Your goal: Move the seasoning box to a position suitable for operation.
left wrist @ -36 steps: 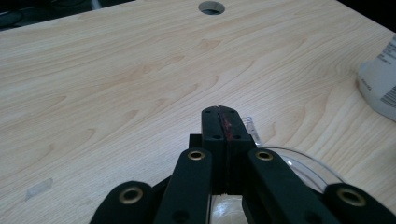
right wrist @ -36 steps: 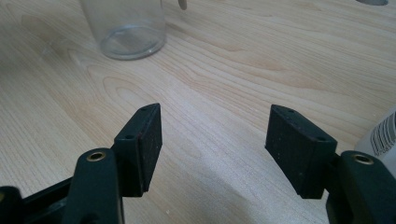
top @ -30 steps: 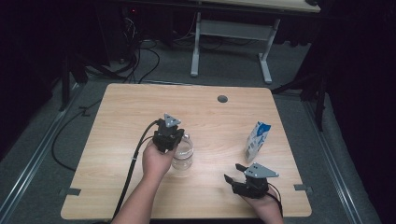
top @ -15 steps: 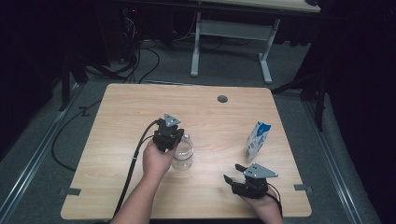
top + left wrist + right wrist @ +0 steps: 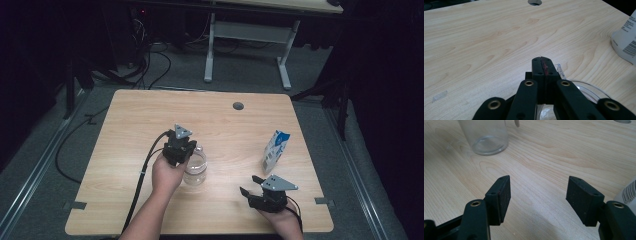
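Note:
A clear plastic jar (image 5: 196,170) stands upright near the middle of the wooden table (image 5: 150,115). My left gripper (image 5: 186,151) hovers at the jar's top left edge with its jaws pressed together. In the left gripper view its shut fingertips (image 5: 543,63) sit above the jar's rim (image 5: 589,87), with a small clear tab beside them. I cannot tell whether it is pinched. My right gripper (image 5: 248,184) rests open near the front right edge, pointing toward the jar. In the right gripper view its pads (image 5: 501,195) stand wide apart over bare wood, and the jar (image 5: 486,135) stands beyond them.
A white and blue carton (image 5: 275,149) stands upright at the right, behind the right gripper, and shows as the carton (image 5: 626,42) and carton (image 5: 629,192) in the gripper views. A round cable hole (image 5: 238,106) lies near the far edge. A black cable trails off the table's left front.

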`<action>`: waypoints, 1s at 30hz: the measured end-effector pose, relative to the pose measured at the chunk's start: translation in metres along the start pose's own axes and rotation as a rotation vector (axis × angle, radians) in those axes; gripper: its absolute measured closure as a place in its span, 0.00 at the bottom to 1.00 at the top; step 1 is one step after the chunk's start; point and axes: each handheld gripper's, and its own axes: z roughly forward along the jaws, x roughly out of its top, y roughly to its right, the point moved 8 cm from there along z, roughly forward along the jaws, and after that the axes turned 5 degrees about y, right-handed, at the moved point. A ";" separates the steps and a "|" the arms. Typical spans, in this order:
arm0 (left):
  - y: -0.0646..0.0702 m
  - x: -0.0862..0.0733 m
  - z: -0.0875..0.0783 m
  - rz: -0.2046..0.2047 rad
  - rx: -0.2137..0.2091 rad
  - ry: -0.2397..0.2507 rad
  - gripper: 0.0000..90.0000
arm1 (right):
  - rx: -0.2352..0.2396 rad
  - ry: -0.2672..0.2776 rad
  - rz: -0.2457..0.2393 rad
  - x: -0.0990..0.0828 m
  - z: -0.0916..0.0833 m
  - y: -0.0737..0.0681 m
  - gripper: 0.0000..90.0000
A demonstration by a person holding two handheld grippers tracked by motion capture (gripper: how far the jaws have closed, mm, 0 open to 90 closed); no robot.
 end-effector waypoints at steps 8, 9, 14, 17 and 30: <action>0.010 -0.008 -0.010 0.002 -0.021 0.010 1.00 | -0.002 0.000 0.002 0.000 0.000 0.000 0.41; 0.012 -0.010 -0.013 -0.004 -0.023 0.012 1.00 | -0.002 0.000 0.002 0.000 -0.001 0.000 0.41; 0.015 -0.013 -0.019 -0.012 -0.033 0.028 1.00 | 0.002 0.001 0.001 0.000 0.000 -0.001 0.41; 0.009 -0.012 -0.026 -0.005 -0.012 0.053 1.00 | 0.004 -0.001 -0.001 0.000 0.001 -0.002 0.41; -0.026 -0.052 -0.060 -0.013 0.023 0.203 0.96 | 0.020 0.003 0.010 0.000 0.002 -0.003 0.41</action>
